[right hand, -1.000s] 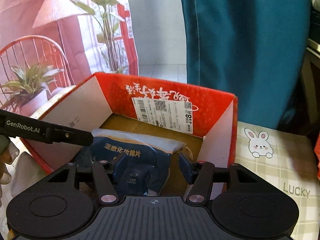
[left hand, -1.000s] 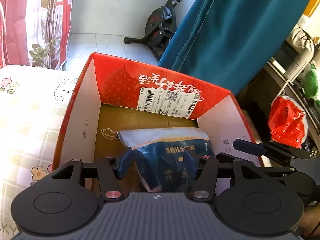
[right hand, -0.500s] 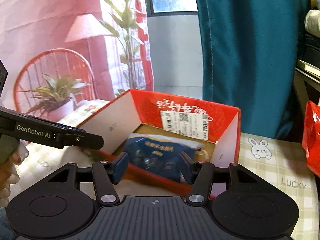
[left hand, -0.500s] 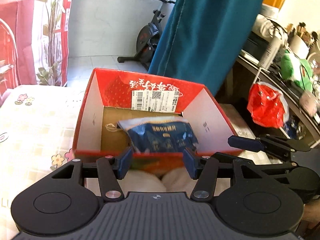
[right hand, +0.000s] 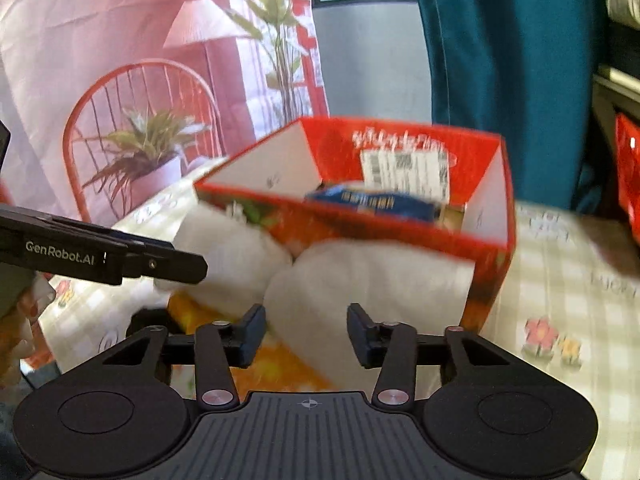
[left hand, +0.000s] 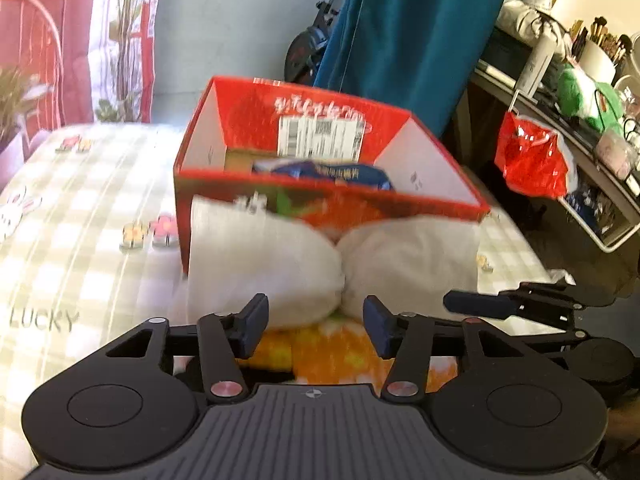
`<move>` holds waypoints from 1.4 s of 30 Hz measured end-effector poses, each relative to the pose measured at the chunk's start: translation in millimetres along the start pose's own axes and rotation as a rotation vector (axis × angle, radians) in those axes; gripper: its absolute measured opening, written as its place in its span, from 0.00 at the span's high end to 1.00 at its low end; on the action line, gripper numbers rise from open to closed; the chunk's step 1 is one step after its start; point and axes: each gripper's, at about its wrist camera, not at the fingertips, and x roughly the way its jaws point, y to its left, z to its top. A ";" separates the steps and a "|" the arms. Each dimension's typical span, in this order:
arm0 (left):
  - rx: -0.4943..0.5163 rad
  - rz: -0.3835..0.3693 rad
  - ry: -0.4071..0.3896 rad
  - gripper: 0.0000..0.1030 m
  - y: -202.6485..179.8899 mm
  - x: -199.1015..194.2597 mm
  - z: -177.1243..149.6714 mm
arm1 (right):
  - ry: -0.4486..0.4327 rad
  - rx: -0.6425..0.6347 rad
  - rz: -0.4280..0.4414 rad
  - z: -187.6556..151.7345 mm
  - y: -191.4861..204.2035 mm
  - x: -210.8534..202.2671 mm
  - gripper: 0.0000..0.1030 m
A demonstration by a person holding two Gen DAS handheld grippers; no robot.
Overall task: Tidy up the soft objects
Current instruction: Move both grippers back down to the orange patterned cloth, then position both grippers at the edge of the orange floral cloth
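A red cardboard box (left hand: 248,116) (right hand: 332,140) stands open on the table, and a blue soft bag (left hand: 344,172) (right hand: 380,200) lies inside it. Two white soft bundles (left hand: 260,256) (left hand: 408,260) rest against the box's near wall, on an orange-yellow packet (left hand: 340,352). My left gripper (left hand: 316,320) hovers just before the bundles. Its jaws are closing and nothing is pressed between them. My right gripper (right hand: 306,326) faces the right bundle (right hand: 368,276). Its jaws are closing too, and the pads do not press on the bundle. Each gripper shows at the edge of the other's view.
The table carries a checked cloth (left hand: 80,220) with flower and rabbit prints. A teal curtain (left hand: 400,20) hangs behind the box. To the right stand a cluttered shelf (left hand: 580,80) and a red plastic bag (left hand: 532,160). A person's hand (right hand: 20,320) shows at far left.
Both grippers have drawn back from over the box towards the table's near side. The blue bag stays inside. The white bundles and orange packet have come into view. Both jaws have narrowed.
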 end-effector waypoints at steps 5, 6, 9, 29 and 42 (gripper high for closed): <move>-0.009 0.002 0.062 0.67 2.3 11.5 -23.4 | 0.058 0.027 0.027 -26.7 4.4 7.7 0.69; -0.009 0.003 0.072 0.70 2.6 14.7 -26.9 | 0.068 0.026 0.024 -30.7 4.9 9.8 0.72; 0.006 0.013 0.087 0.71 1.9 22.7 -35.0 | 0.088 0.035 0.020 -39.1 4.7 16.1 0.74; -0.051 -0.020 0.121 0.70 17.9 44.6 -55.7 | 0.112 0.016 0.023 -60.5 1.7 39.1 0.75; -0.052 -0.025 0.122 0.70 16.7 44.3 -54.7 | 0.112 0.015 0.023 -61.1 1.7 39.9 0.75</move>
